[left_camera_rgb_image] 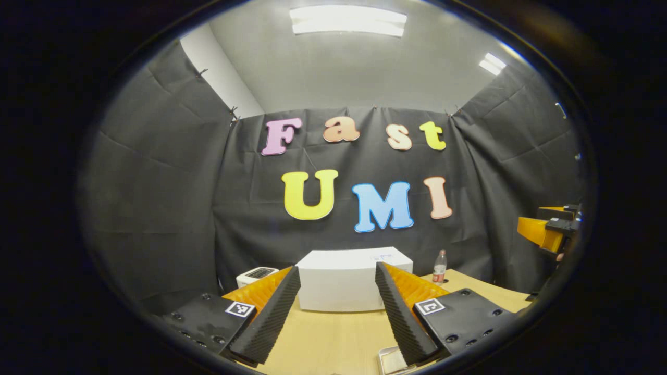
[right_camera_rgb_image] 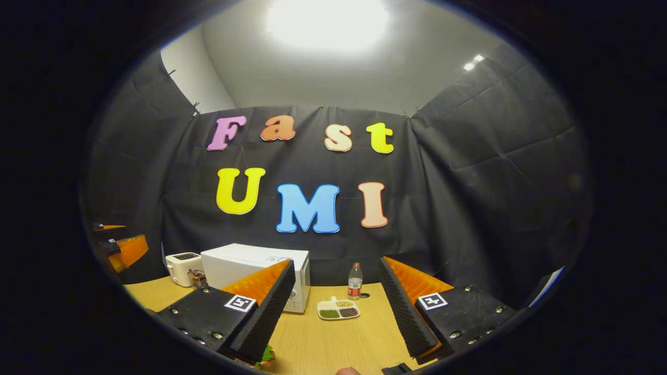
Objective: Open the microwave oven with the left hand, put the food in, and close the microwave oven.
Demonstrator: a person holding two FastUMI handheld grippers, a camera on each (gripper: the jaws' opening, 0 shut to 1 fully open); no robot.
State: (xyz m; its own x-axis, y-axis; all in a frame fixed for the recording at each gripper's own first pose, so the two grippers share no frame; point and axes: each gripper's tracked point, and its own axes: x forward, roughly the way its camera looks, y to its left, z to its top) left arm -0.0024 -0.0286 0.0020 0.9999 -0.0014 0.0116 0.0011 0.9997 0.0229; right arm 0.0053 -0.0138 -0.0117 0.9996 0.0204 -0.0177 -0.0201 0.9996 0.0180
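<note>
- On the counter (right_camera_rgb_image: pixel 333 344), against the booth's back wall, sits the white microwave (left_camera_rgb_image: pixel 344 281); its door looks closed, so by my reading nothing of the task is done yet and opening it is your step in hand.
- In the left gripper view the microwave stands dead ahead between your fingers, well apart from them. Keep that alignment as you move in, then steer towards the door's opening edge. The handle is too small to make out from here, so find it before you commit.
- A white toaster (right_camera_rgb_image: pixel 182 268) stands just beside the microwave on its left. Judge the door's swing so it clears both the toaster and your other hand.
- Your left gripper (left_camera_rgb_image: pixel 336 317) has its jaws released and wide, holding nothing. That suits a hook or pinch on the door, so leave them spread until you reach it.
- Your right gripper (right_camera_rgb_image: pixel 338 312) likewise hangs with jaws apart and empty, above the counter.
- The food, as I take it, is the small divided dish (right_camera_rgb_image: pixel 338 309) on the counter, right of the microwave and near the bottle (right_camera_rgb_image: pixel 355 281). Keep the right hand clear of it until the door is open.
</note>
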